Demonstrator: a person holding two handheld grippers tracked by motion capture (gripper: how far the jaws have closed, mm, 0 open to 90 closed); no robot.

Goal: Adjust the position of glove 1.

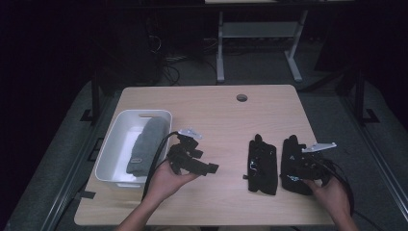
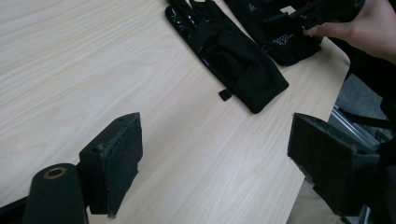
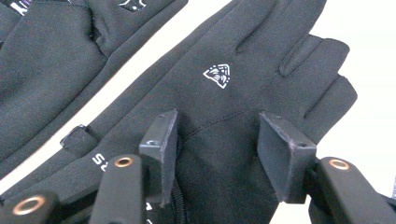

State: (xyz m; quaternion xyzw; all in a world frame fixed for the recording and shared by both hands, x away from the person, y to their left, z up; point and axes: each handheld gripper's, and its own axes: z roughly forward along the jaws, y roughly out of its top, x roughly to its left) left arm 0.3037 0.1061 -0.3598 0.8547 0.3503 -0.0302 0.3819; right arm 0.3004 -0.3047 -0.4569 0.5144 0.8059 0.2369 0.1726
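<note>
Two black gloves lie flat side by side on the right half of the wooden table (image 1: pixel 216 110). The right glove (image 1: pixel 290 153) (image 3: pixel 219 88) carries a small white logo. My right gripper (image 1: pixel 297 168) (image 3: pixel 217 135) is open right over it, one jaw on each side of the glove's back near the cuff. The left glove (image 1: pixel 262 166) (image 2: pixel 233 56) lies palm up, untouched. My left gripper (image 1: pixel 199 162) (image 2: pixel 215 140) is held wide open above bare table left of the gloves, with nothing between its jaws.
A white plastic bin (image 1: pixel 111 144) stands at the table's left edge with a grey fabric piece (image 1: pixel 146 144) lying in it. A round cable hole (image 1: pixel 242 97) sits near the far edge. A desk frame (image 1: pixel 260 33) stands on the floor beyond.
</note>
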